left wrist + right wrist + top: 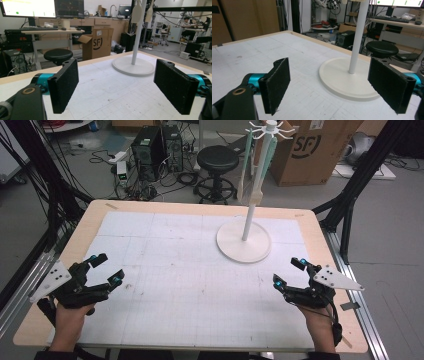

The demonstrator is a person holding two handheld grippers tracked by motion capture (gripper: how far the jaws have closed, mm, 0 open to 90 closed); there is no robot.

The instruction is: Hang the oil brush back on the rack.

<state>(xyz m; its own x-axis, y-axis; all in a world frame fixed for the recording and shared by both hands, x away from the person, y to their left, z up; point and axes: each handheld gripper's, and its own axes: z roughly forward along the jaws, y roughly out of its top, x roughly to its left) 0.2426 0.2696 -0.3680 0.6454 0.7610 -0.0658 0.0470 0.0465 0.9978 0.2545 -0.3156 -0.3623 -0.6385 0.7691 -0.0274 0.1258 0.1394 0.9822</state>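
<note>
Cables, computer towers, a black round stool and a brown cardboard box crowd the floor behind a light wooden worktop covered by a white gridded mat. On the mat's far right stands the white hanging stand with a round flat base and slim upright pole; pale long-handled utensils dangle from the hooks at its top. The stand is upright, well apart from both hands.

The left tool rests near the mat's left edge, the right tool near its right edge, closer to the stand's base. Each has its two black padded jaws spread wide, with nothing between them and touching nothing; both gripper views show bare mat in the gap, with the stand ahead.

Judging from this, the step in hand is the reach toward the stand. To do it well, the right tool should probably lead, since it is nearer, keeping its jaws wide until they bracket a hanging handle, and coming in level so the slim pole is not knocked and the stand does not tip.
</note>
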